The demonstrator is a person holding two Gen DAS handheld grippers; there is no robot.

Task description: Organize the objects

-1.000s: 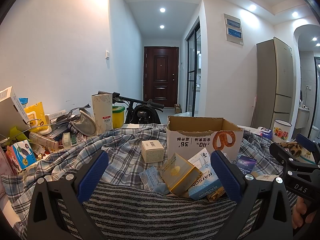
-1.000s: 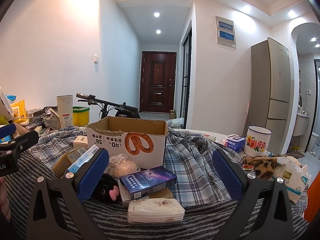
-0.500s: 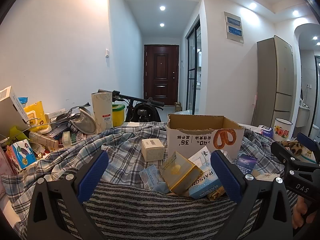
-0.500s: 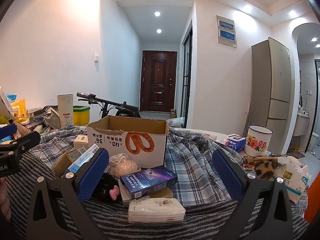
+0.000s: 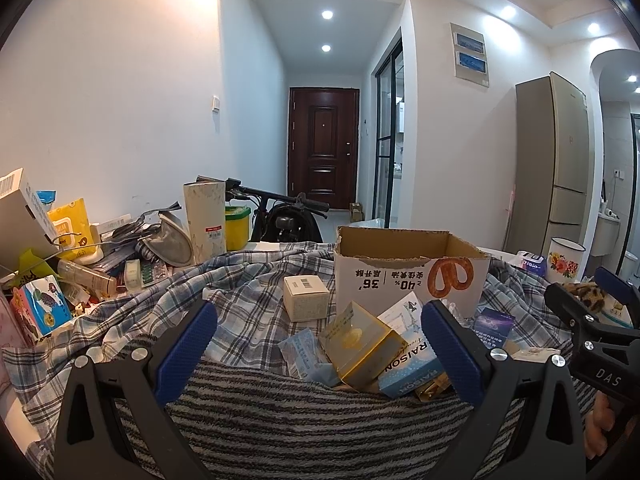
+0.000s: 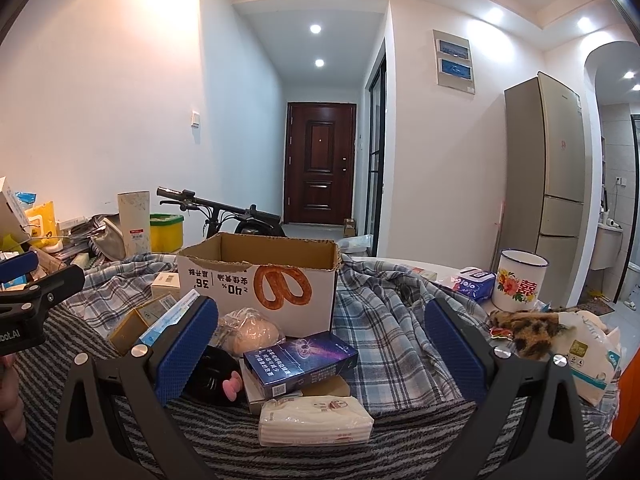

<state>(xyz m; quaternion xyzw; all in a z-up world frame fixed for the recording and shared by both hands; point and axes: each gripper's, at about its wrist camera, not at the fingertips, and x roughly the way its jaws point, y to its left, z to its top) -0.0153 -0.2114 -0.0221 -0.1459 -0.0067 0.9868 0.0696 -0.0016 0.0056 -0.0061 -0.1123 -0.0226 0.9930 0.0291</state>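
So both grippers, left gripper point(image 5: 318, 350) and right gripper point(image 6: 320, 348), hang spread wide, holding nothing, over the striped blanket point(image 6: 224, 436). Clutter point(image 5: 360, 344) sits mid-table by the cardboard box point(image 6: 276, 276); hallway door point(image 6: 320, 162) behind.

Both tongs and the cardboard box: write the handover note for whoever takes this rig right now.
Left tongs: open, empty, hovering over the striped grey blanket, aimed at the yellow-tinted clear box and the light blue RAISON box.
Right tongs: open, empty, aimed at the dark blue galaxy-print carton and the white tissue pack.
The open brown cardboard box with a pretzel print stands on the plaid cloth; its inside cannot be seen.
Done: nothing visibly gripped or sorted.
Left: the loose items in front of the box, plus the cream cube box beside it.
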